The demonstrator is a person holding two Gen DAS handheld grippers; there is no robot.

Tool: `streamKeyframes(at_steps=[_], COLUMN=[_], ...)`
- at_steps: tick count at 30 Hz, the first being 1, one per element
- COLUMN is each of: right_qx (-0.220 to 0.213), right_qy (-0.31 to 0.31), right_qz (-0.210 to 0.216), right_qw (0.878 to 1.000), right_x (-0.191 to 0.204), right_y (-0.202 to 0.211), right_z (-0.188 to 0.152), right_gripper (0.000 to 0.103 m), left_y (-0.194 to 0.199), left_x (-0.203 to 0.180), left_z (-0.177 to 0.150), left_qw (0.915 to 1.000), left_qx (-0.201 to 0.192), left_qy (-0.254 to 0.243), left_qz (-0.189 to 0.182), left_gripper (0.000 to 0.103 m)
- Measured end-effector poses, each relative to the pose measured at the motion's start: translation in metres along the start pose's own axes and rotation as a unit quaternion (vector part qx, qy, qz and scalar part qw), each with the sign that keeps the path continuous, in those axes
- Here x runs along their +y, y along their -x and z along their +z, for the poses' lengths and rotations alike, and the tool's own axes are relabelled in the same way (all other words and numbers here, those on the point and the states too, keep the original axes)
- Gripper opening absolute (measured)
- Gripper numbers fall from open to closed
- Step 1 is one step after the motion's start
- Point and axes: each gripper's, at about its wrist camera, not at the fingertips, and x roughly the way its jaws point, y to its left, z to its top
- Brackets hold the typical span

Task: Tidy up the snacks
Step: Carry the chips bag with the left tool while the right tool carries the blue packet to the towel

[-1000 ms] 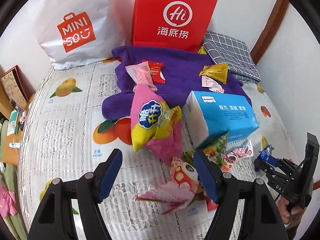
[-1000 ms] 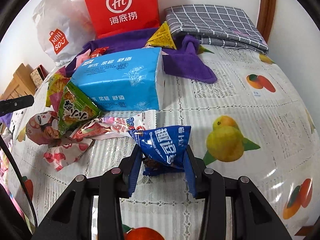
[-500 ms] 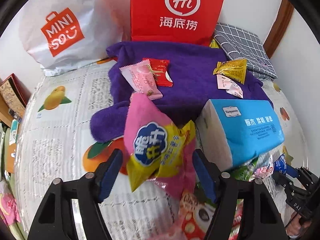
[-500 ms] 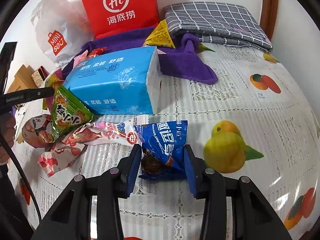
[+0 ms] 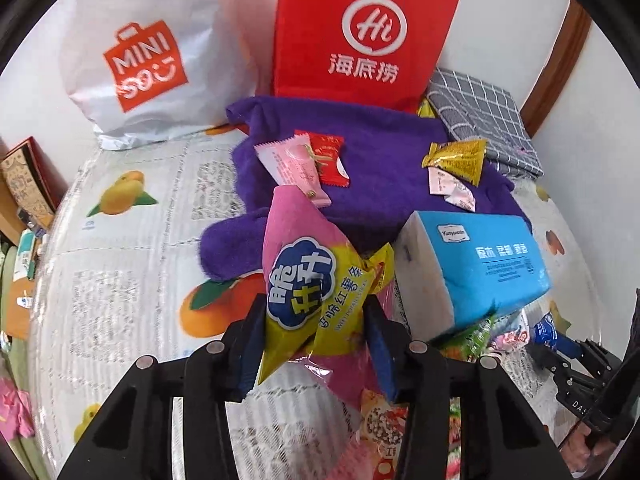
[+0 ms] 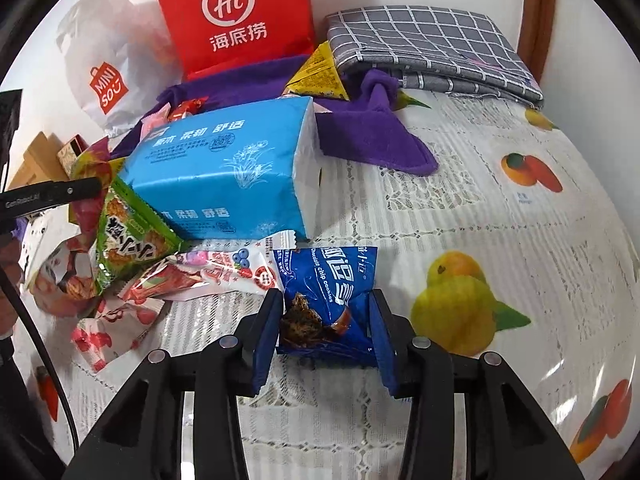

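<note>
The left gripper [image 5: 316, 344] is closing on the pink-and-yellow chip bag [image 5: 316, 296], which lies mid-table beside the blue tissue pack [image 5: 480, 268]. The right gripper [image 6: 326, 332] pinches the blue cookie packet [image 6: 328, 292] near the table's front. Both bags look light, puffy and slippery; their sides are the best hold. One tissue pack, two shopping bags.

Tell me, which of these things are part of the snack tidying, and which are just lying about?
Part of the job:
- pink and yellow chip bag, left fingers closing on it
- blue cookie packet, between the right fingers
- green snack packet
- pink wafer packet
- gold packet

Just lying about:
- blue tissue pack
- purple towel
- red paper bag
- white shopping bag
- checked cloth
</note>
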Motion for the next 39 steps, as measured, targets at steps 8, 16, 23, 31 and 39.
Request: streamKeyframes(at_steps=[8,16,23,31,39], right_qx=[-0.018,-0.045,-0.059,-0.096,-0.127], right_qy=[-0.005,0.003,0.015,0.038,0.041], right_qz=[0.007,0.019,0.04,0.038,0.055], right_qw=[1.0,0.999,0.997,0.994,0.99], right_x=[0.005,0.02,0.04,0.052,0.053], right_y=[0.031,0.065,0.089,0.124,0.143], right_z=[-0.006,-0.002,0.006,0.024,0.059], right_gripper=[0.043,0.043,0.042,0.042,0.042], left_y=[0.041,0.077,0.096,0.109,0.113], left_x=[0.006,0.007,-0.019,-0.048,-0.071], left_z=[-0.007,-0.016,-0.021,-0.011,0.011], left_qw=[0.9996,0.9987,0.9979,0.9961,0.9942], left_qx=[-0.027,-0.045,-0.051,-0.056,-0.069], left_qy=[0.007,0.018,0.004,-0.005,-0.01], left_qz=[0.004,-0.013,-0.039,-0.067,-0.082], left_gripper=[0.044,0.044,0.044,0.044,0.044])
